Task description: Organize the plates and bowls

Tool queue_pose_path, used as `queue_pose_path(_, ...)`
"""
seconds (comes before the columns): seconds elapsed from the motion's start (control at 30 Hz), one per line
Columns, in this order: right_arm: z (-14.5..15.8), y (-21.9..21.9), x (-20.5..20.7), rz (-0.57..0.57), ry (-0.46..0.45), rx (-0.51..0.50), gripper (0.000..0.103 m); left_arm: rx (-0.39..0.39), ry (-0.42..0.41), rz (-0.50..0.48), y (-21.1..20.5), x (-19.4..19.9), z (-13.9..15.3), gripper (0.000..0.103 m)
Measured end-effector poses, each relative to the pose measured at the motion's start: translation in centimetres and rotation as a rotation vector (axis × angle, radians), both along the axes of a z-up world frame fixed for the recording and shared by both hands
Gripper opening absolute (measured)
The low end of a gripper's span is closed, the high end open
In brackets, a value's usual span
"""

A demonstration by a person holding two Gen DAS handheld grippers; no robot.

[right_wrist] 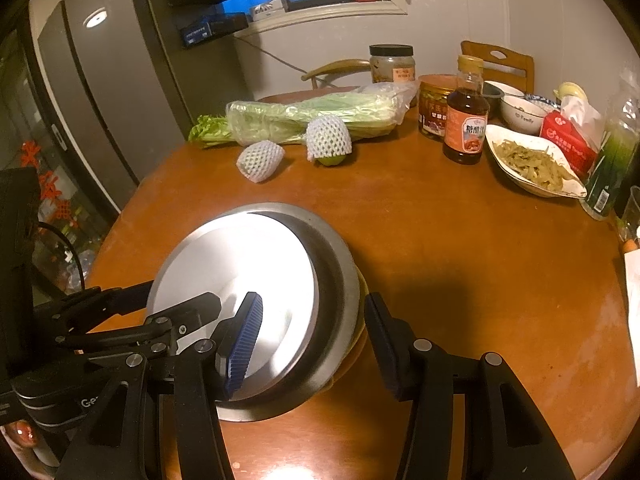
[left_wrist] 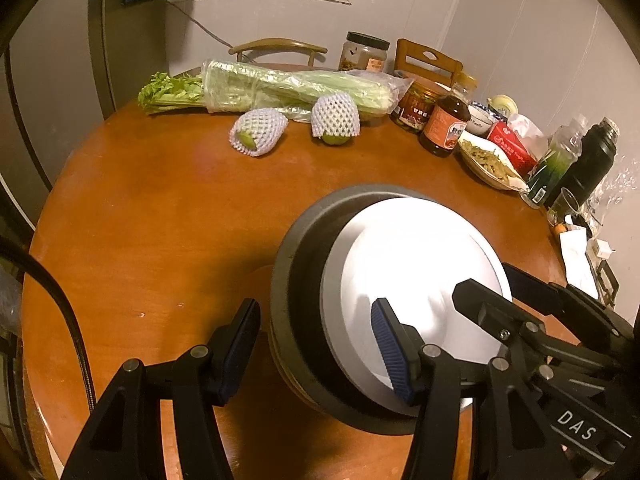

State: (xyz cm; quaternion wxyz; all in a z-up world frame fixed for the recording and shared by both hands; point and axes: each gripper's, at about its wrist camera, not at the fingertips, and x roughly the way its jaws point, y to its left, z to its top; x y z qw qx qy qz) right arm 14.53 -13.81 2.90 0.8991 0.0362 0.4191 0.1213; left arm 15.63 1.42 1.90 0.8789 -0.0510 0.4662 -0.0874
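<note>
Steel gleams under glare in my left wrist view: a metal plate (left_wrist: 416,292) lies tilted inside the rim of a larger steel bowl (left_wrist: 292,280), which sits on the wooden tabletop (left_wrist: 160,220) near its front edge; my left tongs (left_wrist: 316,344) stand about half open, one blue pad inside the bowl over the plate, the other outside the bowl wall; whether the pads actually press on the rim I cannot tell from here; my right tongs (left_wrist: 496,300) reach in from the right over the plate.

From the right wrist view the same plate (right_wrist: 240,272) leans toward the bowl's left side, and the bowl (right_wrist: 340,280) shows a yellowish edge beneath it, perhaps another dish stacked under, which the left view barely hints at; my right tongs (right_wrist: 316,340) also straddle the rim, half open, inner pad over the plate, outer pad just beside the wall with a gap showing, so I judge nothing gripped; my left tongs (right_wrist: 160,308) enter from the left. This view alone shows the fridge (right_wrist: 100,100); both show the celery (right_wrist: 312,120) and the sauce bottle (right_wrist: 466,120) well beyond.

I judge the stacking step is in hand: next I should close both tongs on the rim and lift evenly, keeping the loose plate from sliding.
</note>
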Motion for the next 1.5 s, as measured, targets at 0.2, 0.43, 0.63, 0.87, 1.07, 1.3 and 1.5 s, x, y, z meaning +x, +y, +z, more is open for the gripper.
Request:
queue_pose_path(0.2, 0.5, 0.3, -0.4, -0.003, -0.011, -0.010, 0.054, 0.006, -0.011, 0.015, 0.5, -0.3, 0.4, 0.057)
queue_pose_path(0.43, 0.9, 0.1, -0.9, -0.007, -0.032, -0.011, 0.054, 0.003, -0.043, 0.033, 0.7, -0.9, 1.1, 0.057)
queue_pose_path(0.63, 1.9, -0.5, -1.7, -0.020, -0.068, -0.010, 0.054, 0.007, -0.091, 0.047, 0.9, -1.8, 2.5, 0.057)
queue_pose_path(0.87, 3.4, -0.6, -4.1, -0.022, -0.128, -0.016, 0.055, 0.033, -0.149, 0.048, 0.7, -4.4, 4.0, 0.058)
queue_pose_path(1.07, 3.1, 0.0, -7.0, 0.006, -0.136, -0.033, 0.056, 0.055, -0.158, 0.069, 0.6, -6.7, 3.4, 0.059)
queue_pose_path(1.3, 1.6, 0.3, -9.9, 0.009, -0.120, -0.047, 0.056, 0.075, -0.133, 0.065, 0.0, -9.6, 1.6, 0.059)
queue_pose_path(1.5, 0.6, 0.3, -11.7, 0.002, -0.116, -0.055, 0.057, 0.084, -0.124, 0.074, 0.0, -11.6, 0.8, 0.060)
